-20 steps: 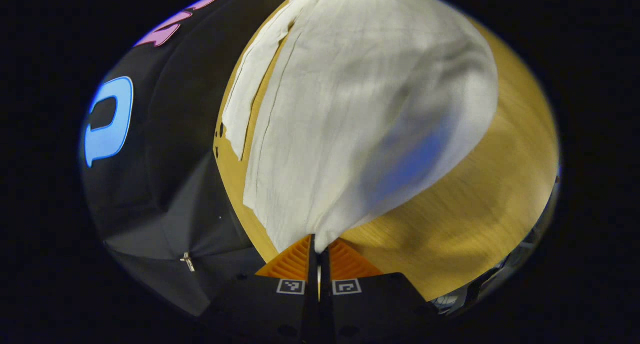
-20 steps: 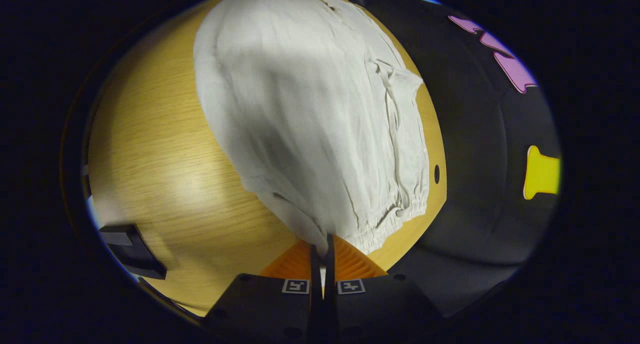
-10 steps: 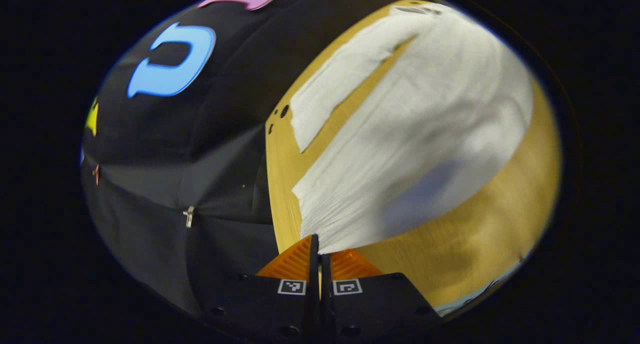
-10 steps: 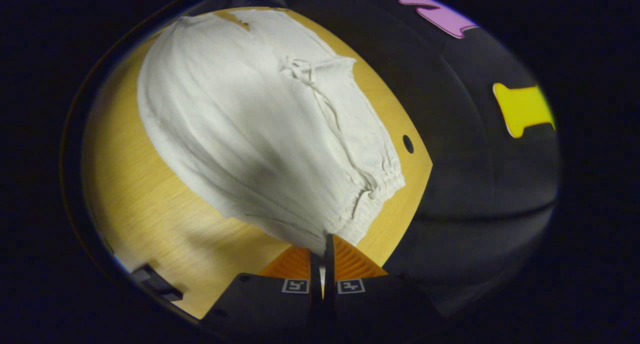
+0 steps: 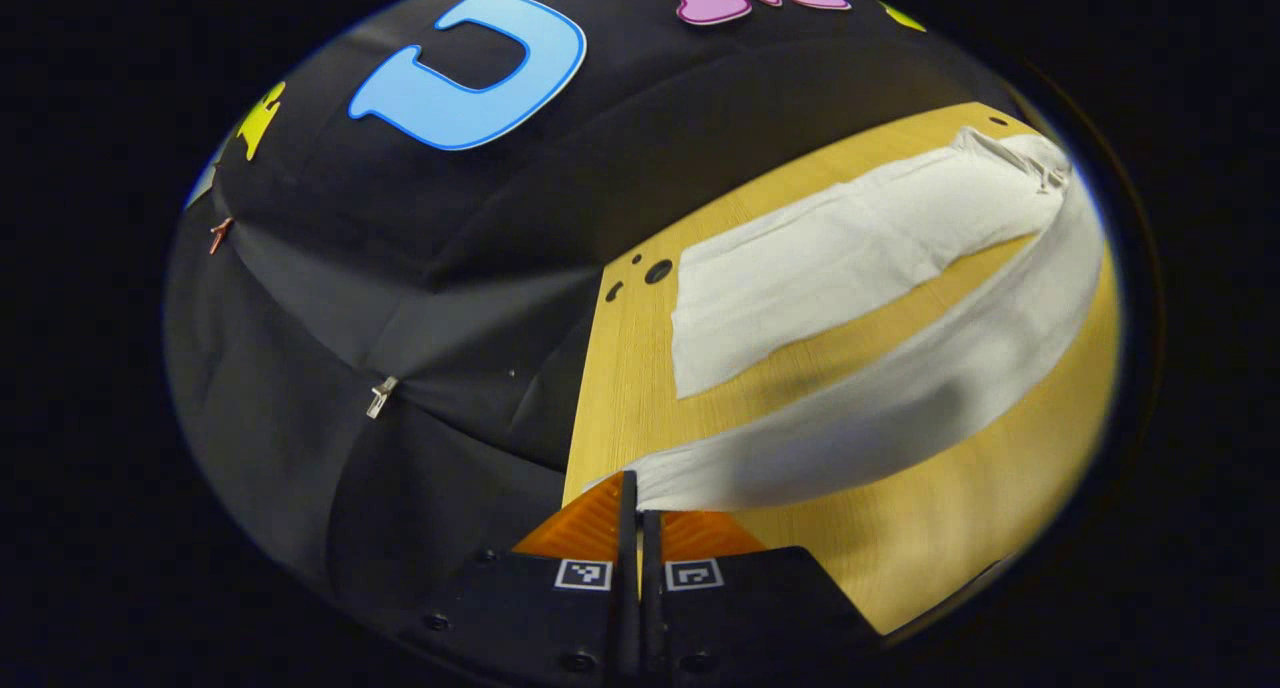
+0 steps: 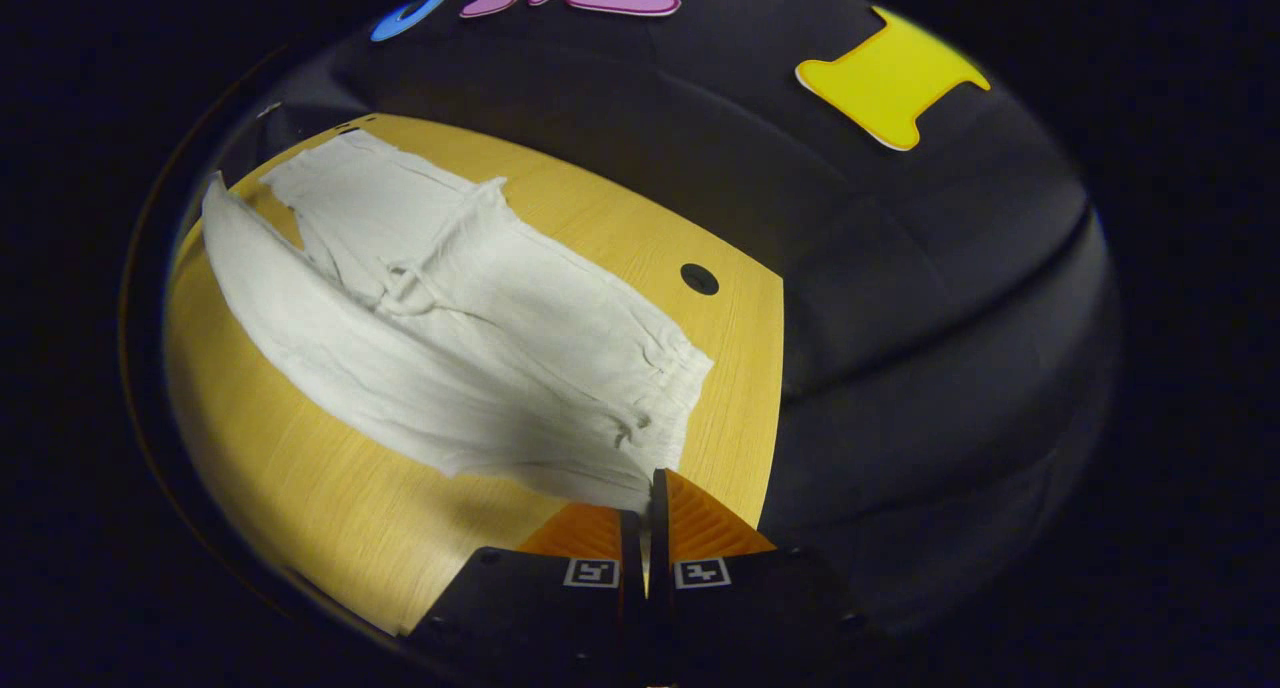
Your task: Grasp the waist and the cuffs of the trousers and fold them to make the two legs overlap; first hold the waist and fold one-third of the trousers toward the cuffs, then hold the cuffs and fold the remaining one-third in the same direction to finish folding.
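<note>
White trousers (image 5: 850, 253) lie on a light wooden table (image 5: 625, 368). One leg rests flat near the table's far edge. The other leg (image 5: 900, 393) stretches as a narrow raised band from my left gripper (image 5: 632, 490), which is shut on its cuff end. In the right gripper view the trousers (image 6: 440, 338) spread away to the left, with the gathered waistband (image 6: 665, 383) nearest. My right gripper (image 6: 648, 493) is shut on the near corner of that waistband, close to the table's end.
The black cloth wall (image 5: 400, 298) hangs right behind the table's far edge and end. Small round holes (image 5: 657, 270) sit in the tabletop near the flat cuff, and another hole (image 6: 699, 278) beyond the waistband. Bare wood (image 6: 330, 488) lies on the near side.
Both grippers have tipped from looking down on the cloth to looking along the table, still holding it. The held leg has narrowed to a band beside the flat leg.
</note>
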Demonstrator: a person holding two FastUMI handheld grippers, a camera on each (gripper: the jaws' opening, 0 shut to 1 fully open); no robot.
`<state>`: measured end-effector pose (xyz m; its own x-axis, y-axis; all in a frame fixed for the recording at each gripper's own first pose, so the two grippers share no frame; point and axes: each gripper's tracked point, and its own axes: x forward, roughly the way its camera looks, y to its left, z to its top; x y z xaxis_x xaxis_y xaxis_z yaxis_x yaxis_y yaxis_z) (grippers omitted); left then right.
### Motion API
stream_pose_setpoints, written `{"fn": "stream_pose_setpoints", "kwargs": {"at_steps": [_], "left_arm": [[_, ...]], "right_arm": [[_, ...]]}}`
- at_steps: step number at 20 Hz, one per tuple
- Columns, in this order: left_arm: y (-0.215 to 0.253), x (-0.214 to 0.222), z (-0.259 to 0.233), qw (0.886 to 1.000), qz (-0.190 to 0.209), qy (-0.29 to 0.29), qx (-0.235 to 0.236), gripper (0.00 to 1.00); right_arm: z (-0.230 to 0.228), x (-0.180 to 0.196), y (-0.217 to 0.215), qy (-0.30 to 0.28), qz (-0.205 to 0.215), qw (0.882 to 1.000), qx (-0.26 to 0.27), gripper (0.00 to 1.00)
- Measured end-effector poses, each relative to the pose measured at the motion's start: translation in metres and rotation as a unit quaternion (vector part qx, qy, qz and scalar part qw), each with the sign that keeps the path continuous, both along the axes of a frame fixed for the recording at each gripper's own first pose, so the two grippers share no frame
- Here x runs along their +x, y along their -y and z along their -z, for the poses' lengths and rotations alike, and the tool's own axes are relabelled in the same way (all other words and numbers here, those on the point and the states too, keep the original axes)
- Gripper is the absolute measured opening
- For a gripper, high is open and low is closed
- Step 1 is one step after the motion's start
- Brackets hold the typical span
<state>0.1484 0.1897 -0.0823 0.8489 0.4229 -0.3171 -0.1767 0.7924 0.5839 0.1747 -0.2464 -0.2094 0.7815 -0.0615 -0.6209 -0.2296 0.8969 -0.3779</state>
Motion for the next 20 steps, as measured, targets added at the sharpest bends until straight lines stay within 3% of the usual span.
{"fn": "stream_pose_setpoints", "kwargs": {"at_steps": [8,12,20], "left_arm": [[0.006,0.111,-0.068,0.997,0.014,0.055,-0.044,0.05],[0.009,0.173,-0.086,0.996,0.028,0.070,-0.052,0.05],[0.029,0.258,-0.055,0.995,0.070,0.051,-0.050,0.05]], "right_arm": [[-0.045,0.074,-0.004,0.052,0.085,0.990,0.100,0.05],[-0.060,0.118,-0.005,0.077,0.107,0.984,0.116,0.05],[-0.016,0.168,-0.010,0.051,0.180,0.966,0.178,0.08]]}}
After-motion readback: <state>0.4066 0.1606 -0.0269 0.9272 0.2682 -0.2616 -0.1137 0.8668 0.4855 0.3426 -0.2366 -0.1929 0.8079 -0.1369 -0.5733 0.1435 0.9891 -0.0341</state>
